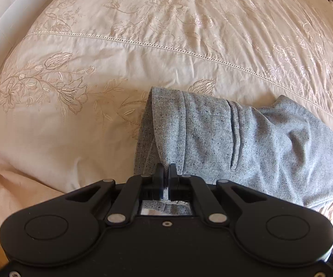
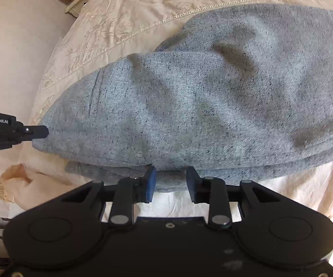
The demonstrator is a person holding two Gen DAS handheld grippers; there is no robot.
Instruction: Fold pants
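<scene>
From the left wrist camera, the grey speckled pants (image 1: pixel 247 143) lie bunched on the bed (image 1: pixel 97 138), over a cream bedspread (image 1: pixel 143 23) stitched with flowers and crossed by a line of openwork trim. The left gripper (image 1: pixel 166 173) has its fingers (image 1: pixel 159 175) pressed together on a fold of the grey cloth at the garment's near left edge, and a strip of fabric shows pinched between them. A slit pocket opening runs down the cloth just right of the pinch. The material rises in a folded ridge beyond the fingers and slumps away to the right.

From the right wrist camera, the pants (image 2: pixel 212 97) fill most of the view, doubled over in layers with soft creases. The right gripper (image 2: pixel 171 182) sits at their near edge with its blue-padded fingers (image 2: pixel 150 182) spread apart, the layered hem just ahead of the gap between them. At far left the left gripper (image 2: pixel 39 132) nips the corner of the cloth. A small bedside shelf (image 2: pixel 74 0) stands beyond the bed (image 2: pixel 120 11).
</scene>
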